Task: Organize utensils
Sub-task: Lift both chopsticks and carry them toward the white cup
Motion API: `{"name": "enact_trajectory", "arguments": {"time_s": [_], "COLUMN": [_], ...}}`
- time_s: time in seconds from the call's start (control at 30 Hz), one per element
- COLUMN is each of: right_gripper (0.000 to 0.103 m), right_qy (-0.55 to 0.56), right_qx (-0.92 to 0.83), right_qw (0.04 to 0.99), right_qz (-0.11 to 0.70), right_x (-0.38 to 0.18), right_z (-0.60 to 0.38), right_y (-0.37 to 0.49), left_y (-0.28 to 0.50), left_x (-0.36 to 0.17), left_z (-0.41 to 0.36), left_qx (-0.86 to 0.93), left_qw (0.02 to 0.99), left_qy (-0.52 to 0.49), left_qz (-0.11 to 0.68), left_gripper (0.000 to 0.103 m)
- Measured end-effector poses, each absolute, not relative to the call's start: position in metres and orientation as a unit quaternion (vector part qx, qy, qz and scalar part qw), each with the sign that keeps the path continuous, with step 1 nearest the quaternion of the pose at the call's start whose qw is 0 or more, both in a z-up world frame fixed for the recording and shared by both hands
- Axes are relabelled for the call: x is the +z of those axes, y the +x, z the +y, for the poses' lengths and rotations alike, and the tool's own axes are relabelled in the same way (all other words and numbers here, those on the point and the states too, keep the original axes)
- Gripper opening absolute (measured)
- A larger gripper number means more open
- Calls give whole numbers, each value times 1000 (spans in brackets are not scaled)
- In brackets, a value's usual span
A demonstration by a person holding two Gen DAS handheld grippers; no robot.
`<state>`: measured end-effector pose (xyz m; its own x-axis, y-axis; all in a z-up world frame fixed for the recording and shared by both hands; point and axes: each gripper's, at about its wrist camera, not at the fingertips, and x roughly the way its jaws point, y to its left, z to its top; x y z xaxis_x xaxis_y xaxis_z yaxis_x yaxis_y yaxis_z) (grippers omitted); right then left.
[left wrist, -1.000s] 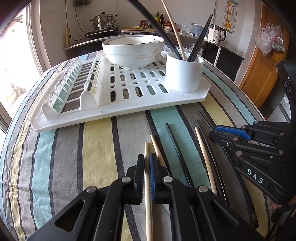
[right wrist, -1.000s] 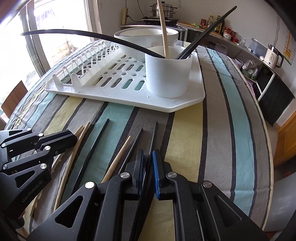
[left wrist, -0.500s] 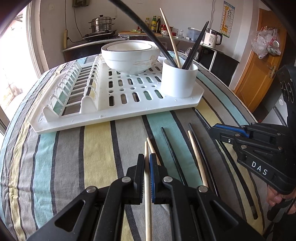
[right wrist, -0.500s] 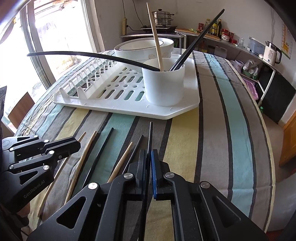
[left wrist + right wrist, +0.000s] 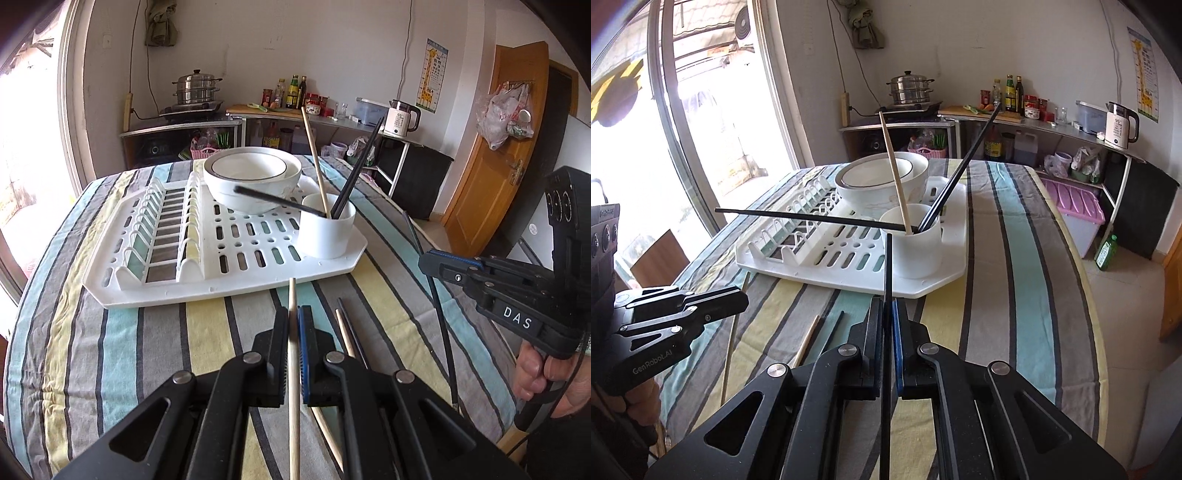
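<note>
My left gripper is shut on a wooden chopstick, held above the striped tablecloth and pointing at the white drying rack. My right gripper is shut on a black chopstick, its tip level with the white utensil cup. In the left wrist view that right gripper holds the black chopstick hanging down. The cup holds one wooden and two black chopsticks. A wooden chopstick and a black one still lie on the cloth.
Stacked white bowls sit on the rack behind the cup. The rack's plate slots fill its left side. More loose chopsticks lie between the grippers in the right wrist view. A hand grips the right tool. The table edge drops away at right.
Both grippers have risen off the cloth, each lifting its chopstick clear. The rack and cup now look farther below and ahead.
</note>
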<state>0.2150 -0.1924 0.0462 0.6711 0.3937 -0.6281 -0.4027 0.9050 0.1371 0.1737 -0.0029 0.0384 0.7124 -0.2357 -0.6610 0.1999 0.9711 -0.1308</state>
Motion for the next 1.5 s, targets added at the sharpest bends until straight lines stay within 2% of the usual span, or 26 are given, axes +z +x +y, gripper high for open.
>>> {"name": "enact_trajectory", "arguments": {"time_s": [0.5,1.5], "right_gripper": [5,4], "right_qy": [6,-1], "right_qx": [223,217], "right_qw": [933,947], "right_qz": [281,237], "right_x": [82,104], "right_z": [-204,-210], "right_y": [185,156], "left_y": [143,131], "left_x": [84,98], "left_z": [13,20], "left_qx": [-127,-125], "left_qw": [945,951], "left_qy": [-36,-45], "left_qz": [299,279], "left_gripper": [6,5]}}
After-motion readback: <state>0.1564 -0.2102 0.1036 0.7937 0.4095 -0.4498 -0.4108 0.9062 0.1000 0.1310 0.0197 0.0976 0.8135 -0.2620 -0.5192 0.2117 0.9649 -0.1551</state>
